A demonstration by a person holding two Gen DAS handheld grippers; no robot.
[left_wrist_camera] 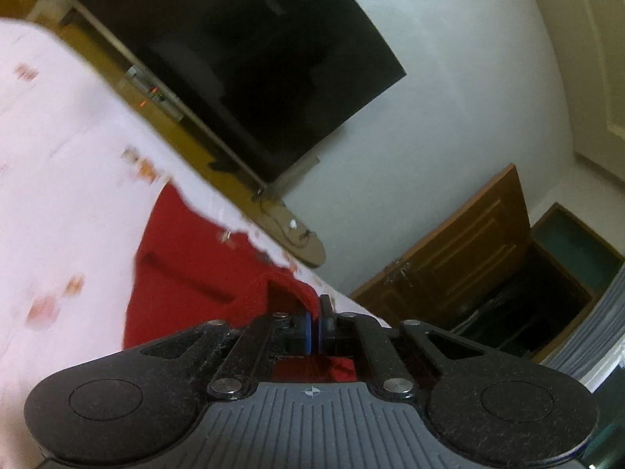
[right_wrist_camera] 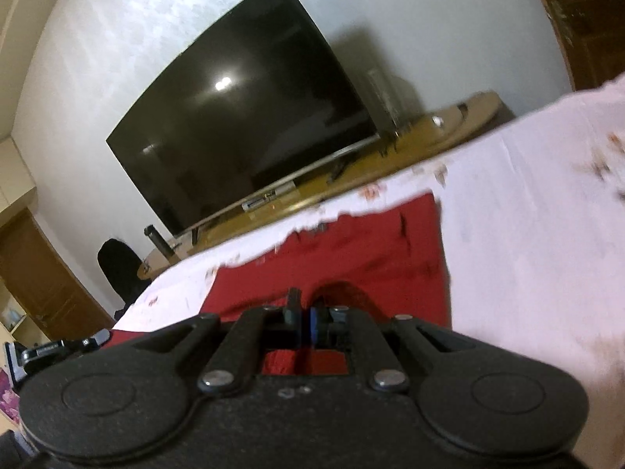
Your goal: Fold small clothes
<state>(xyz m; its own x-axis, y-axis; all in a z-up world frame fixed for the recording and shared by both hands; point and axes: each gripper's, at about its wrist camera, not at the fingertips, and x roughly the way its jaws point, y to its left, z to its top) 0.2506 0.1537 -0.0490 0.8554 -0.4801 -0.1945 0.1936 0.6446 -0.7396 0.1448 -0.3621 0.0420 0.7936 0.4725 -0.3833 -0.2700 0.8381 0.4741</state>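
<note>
A red garment (left_wrist_camera: 187, 269) lies spread on a white sheet with small orange flowers (left_wrist_camera: 58, 164). In the left wrist view my left gripper (left_wrist_camera: 315, 326) is shut on a raised red edge of the garment (left_wrist_camera: 300, 289), which curls up out of its blue pads. In the right wrist view the same red garment (right_wrist_camera: 351, 242) stretches ahead on the flowered sheet (right_wrist_camera: 527, 215). My right gripper (right_wrist_camera: 304, 322) is shut on the garment's near edge, and red cloth shows below its jaws. Both views are tilted and blurred.
A large dark television (right_wrist_camera: 242, 125) stands on a low wooden stand (right_wrist_camera: 449, 129) against the white wall, beyond the sheet's far edge. A brown wooden door (left_wrist_camera: 461, 250) is at the right in the left wrist view. The left gripper's tip (right_wrist_camera: 58, 346) shows at the right wrist view's left edge.
</note>
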